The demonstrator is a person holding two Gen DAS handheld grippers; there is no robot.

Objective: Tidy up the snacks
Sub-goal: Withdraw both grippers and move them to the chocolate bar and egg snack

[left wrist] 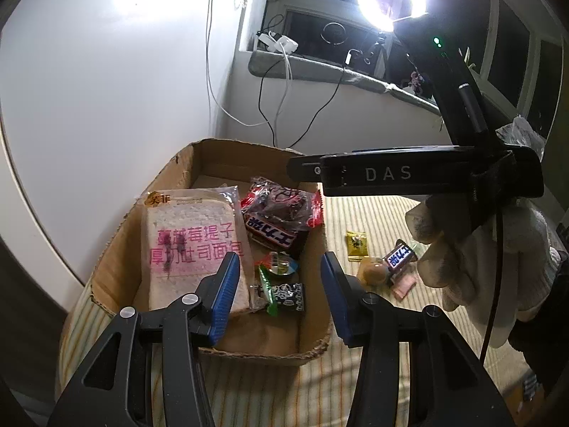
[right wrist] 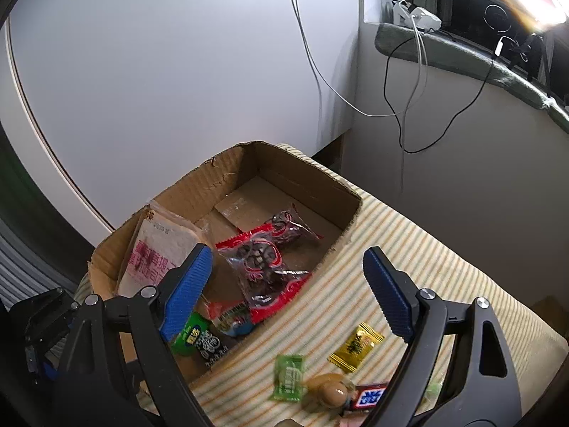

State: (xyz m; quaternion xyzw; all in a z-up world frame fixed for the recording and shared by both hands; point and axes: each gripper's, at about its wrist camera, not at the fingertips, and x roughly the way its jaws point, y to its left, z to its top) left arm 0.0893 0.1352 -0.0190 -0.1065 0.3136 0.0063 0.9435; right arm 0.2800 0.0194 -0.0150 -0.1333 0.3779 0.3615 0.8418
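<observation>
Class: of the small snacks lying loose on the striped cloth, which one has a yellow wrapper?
The yellow packet, alone beside the green packet and blue chocolate bar.

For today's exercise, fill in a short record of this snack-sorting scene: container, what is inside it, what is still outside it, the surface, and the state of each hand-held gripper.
container: open cardboard box, torn rim
inside box: sliced bread pack, red-edged clear snack packets, Snickers bar, small black-and-green packets
outside box: yellow sachet, green sachet, round brown snack, small Snickers
surface: striped cloth
left hand-held gripper: open, nothing between the pads
right hand-held gripper: open wide, nothing held
</observation>
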